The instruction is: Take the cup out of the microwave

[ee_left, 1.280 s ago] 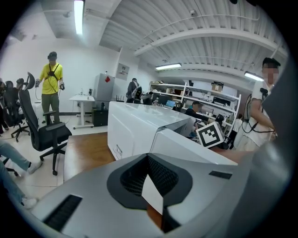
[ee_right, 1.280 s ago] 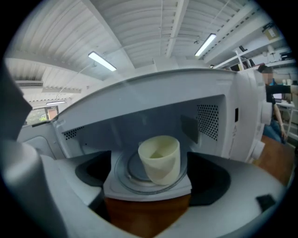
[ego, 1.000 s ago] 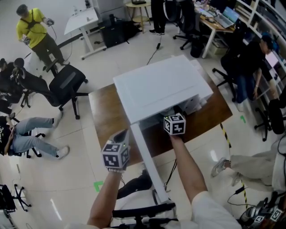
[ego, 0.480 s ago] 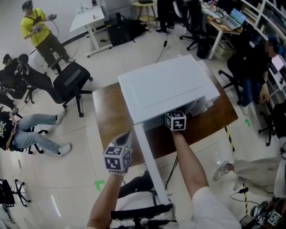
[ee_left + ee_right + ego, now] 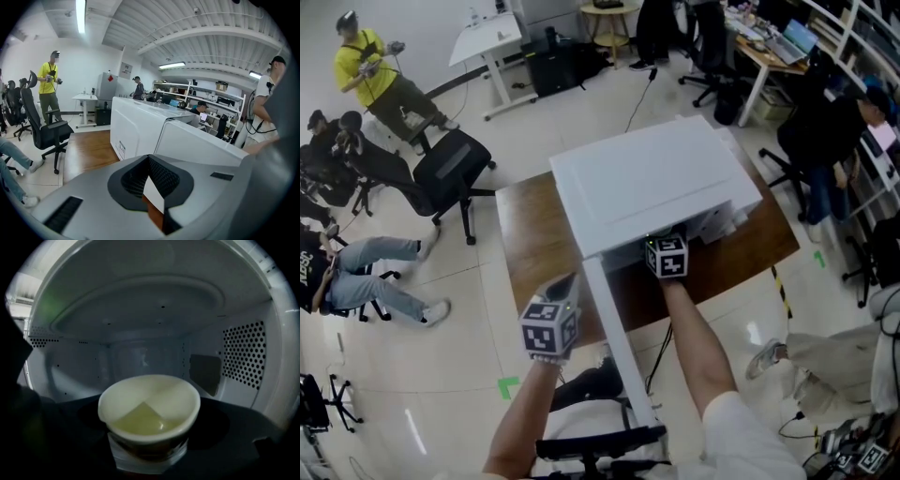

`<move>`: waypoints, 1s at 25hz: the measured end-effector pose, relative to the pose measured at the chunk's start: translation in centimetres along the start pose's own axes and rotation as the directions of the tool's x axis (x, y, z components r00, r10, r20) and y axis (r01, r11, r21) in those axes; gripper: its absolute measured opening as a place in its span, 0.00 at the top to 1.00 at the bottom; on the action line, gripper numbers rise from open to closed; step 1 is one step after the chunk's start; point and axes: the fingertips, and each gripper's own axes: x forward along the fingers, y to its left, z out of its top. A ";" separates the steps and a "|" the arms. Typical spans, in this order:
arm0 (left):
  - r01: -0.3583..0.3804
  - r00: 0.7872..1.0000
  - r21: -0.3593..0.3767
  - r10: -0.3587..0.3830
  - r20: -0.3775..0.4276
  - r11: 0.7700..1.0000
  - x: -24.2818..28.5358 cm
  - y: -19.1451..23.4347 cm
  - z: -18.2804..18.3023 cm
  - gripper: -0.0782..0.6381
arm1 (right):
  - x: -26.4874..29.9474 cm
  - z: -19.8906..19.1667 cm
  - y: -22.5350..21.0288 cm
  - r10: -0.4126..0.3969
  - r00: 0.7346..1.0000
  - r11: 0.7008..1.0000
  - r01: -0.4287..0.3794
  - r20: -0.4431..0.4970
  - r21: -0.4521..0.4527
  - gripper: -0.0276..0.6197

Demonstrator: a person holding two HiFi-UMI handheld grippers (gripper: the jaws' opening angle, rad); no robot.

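The white microwave (image 5: pixel 652 178) stands on a wooden table (image 5: pixel 525 234) with its door (image 5: pixel 614 352) swung open toward me. Inside, a cream cup (image 5: pixel 149 408) with a dark band holds yellowish liquid and rests on the dark turntable (image 5: pixel 220 427). My right gripper (image 5: pixel 667 255) reaches into the cavity, so its fingertips are hidden in the head view. In the right gripper view the right gripper (image 5: pixel 149 446) has dark jaws on either side of the cup; they are closing and I see no contact. My left gripper (image 5: pixel 549 326) hangs left of the door, shut on nothing.
The cavity's perforated right wall (image 5: pixel 243 357) and back wall (image 5: pixel 145 357) stand close around the cup. A black office chair (image 5: pixel 450 169) stands left of the table. Several people are around the room, one in a yellow shirt (image 5: pixel 370 66).
My right gripper has edged slightly deeper into the microwave. The left gripper and the door have stayed where they were.
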 end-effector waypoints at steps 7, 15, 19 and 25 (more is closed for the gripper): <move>0.013 1.000 0.003 -0.013 0.006 1.000 -1.1 -0.6 -0.2 0.90 | -2.3 -0.4 0.6 -0.007 1.000 1.000 0.007 0.007 0.014 0.20; 0.019 1.000 -0.008 -0.018 0.019 1.000 -2.4 -1.0 -0.4 0.90 | -5.6 0.1 1.4 -0.014 1.000 0.999 0.013 0.016 0.029 0.20; 0.025 0.999 -0.013 -0.025 0.031 1.000 -3.2 -1.5 -0.6 0.90 | -8.0 0.2 1.7 -0.018 1.000 1.000 0.017 0.022 0.022 0.20; 0.041 0.999 -0.008 -0.040 0.036 0.999 -4.8 -2.6 -1.2 0.90 | -12.6 -0.3 2.1 -0.024 1.000 0.999 0.023 0.020 0.039 0.20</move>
